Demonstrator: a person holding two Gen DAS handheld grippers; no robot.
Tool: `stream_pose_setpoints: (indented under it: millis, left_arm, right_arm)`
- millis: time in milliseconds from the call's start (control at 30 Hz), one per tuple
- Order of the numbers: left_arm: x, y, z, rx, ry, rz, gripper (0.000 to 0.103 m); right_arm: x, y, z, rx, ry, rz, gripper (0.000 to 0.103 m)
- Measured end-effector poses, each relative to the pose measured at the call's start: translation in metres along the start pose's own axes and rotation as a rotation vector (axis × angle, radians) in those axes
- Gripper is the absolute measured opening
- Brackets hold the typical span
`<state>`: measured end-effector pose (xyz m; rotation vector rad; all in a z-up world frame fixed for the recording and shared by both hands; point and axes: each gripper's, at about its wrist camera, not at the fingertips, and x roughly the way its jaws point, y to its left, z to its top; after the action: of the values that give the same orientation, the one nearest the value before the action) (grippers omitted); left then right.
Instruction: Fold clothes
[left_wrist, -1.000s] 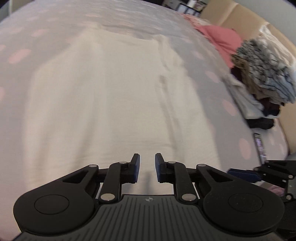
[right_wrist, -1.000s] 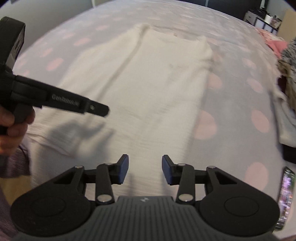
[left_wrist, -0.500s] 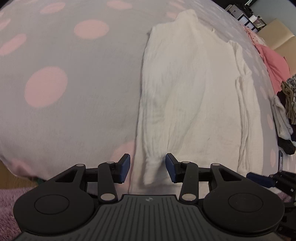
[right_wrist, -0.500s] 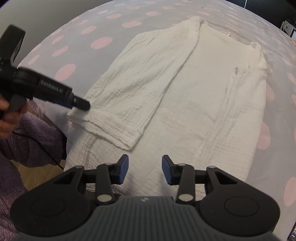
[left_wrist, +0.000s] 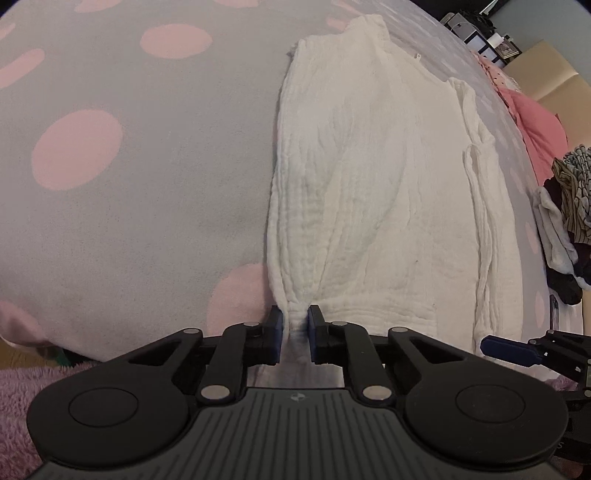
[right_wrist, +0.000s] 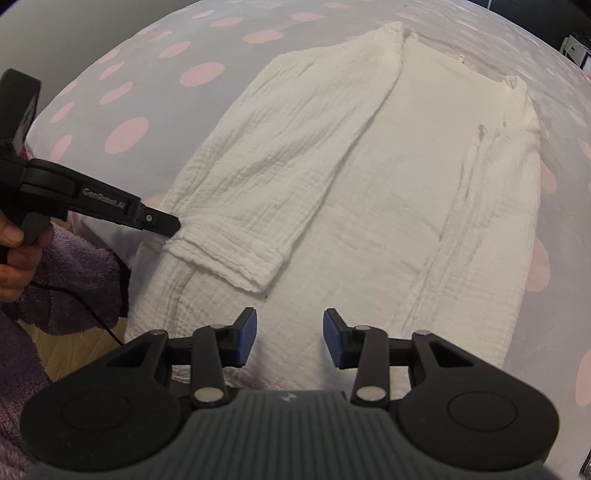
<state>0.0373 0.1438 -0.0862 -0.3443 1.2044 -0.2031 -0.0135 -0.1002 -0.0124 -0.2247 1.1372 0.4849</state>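
The white crinkled-cotton garment (right_wrist: 388, 192) lies flat on the pink-dotted grey bed (left_wrist: 129, 203), one sleeve already folded inward. The left gripper (left_wrist: 294, 334) is closing its fingers on the near-left hem corner; the right gripper (right_wrist: 289, 338) hovers, fingers apart. Most folds remain.

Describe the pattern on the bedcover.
Pale grey bedcover with pink dots, clearest in the left wrist view.
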Motion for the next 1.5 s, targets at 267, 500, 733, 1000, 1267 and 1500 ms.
stream_pose_setpoints:
  millis: [267, 500, 733, 1000, 1267, 1500]
  left_arm:
    - [-0.032, -0.064, 0.019, 0.244, -0.062, 0.018, 0.010]
    - [-0.023, -0.133, 0.012, 0.477, -0.031, -0.018, 0.010]
    - [0.008, -0.169, -0.013, 0.642, 0.052, -0.060, 0.010]
    - [0.035, -0.178, -0.033, 0.737, 0.137, -0.069, 0.010]
    - [0.047, -0.179, -0.053, 0.806, 0.202, -0.047, 0.011]
    - [0.042, -0.170, -0.077, 0.817, 0.280, -0.126, 0.022]
  right_arm:
    - [-0.003, -0.018, -0.007, 0.057, -0.012, -0.015, 0.044]
    - [-0.007, -0.043, -0.012, 0.125, -0.019, -0.048, 0.044]
    - [-0.011, -0.079, -0.023, 0.226, -0.023, -0.099, 0.043]
    - [-0.014, -0.097, -0.032, 0.271, -0.043, -0.105, 0.044]
    - [-0.015, -0.099, -0.030, 0.267, -0.050, -0.111, 0.044]
    - [-0.017, -0.099, -0.031, 0.281, -0.066, -0.097, 0.044]
